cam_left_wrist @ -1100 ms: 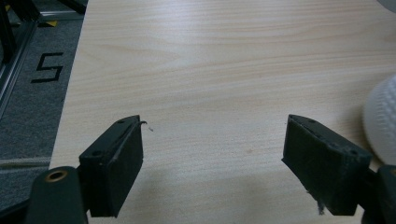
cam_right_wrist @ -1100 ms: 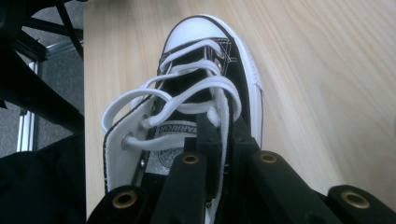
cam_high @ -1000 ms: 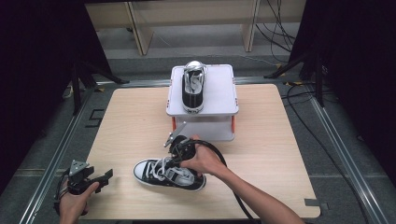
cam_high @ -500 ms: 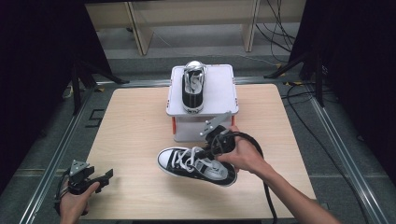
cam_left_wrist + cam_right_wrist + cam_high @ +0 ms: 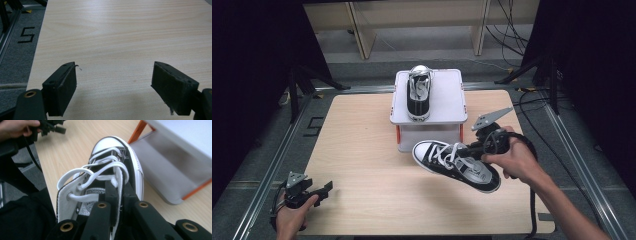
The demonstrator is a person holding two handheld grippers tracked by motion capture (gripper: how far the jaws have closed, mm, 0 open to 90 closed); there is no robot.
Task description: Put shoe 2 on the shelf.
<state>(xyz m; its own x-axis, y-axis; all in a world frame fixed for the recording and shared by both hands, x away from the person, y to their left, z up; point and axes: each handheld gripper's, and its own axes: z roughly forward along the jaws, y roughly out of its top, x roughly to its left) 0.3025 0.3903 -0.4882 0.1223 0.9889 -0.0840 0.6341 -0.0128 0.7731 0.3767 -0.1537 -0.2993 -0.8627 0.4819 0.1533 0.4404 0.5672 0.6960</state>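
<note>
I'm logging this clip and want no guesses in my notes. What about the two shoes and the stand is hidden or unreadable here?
- Held sneaker: its heel, in the right gripper view, is covered by the right gripper; the tongue label is partly blocked by a jaw.
- Sneaker on the stand: branding too small in the high view.
- White stand: cut off by the frame edge in the right gripper view; its shelf is shadowed in the high view.

A light wooden table (image 5: 362, 150) stands on a grey floor (image 5: 572, 150) with metal rails. Toward twelve o'clock on the tabletop sits a white stand with orange legs (image 5: 447, 105); a black-and-white sneaker (image 5: 418, 92) lies on its top, toe pointing toward six o'clock.
</note>
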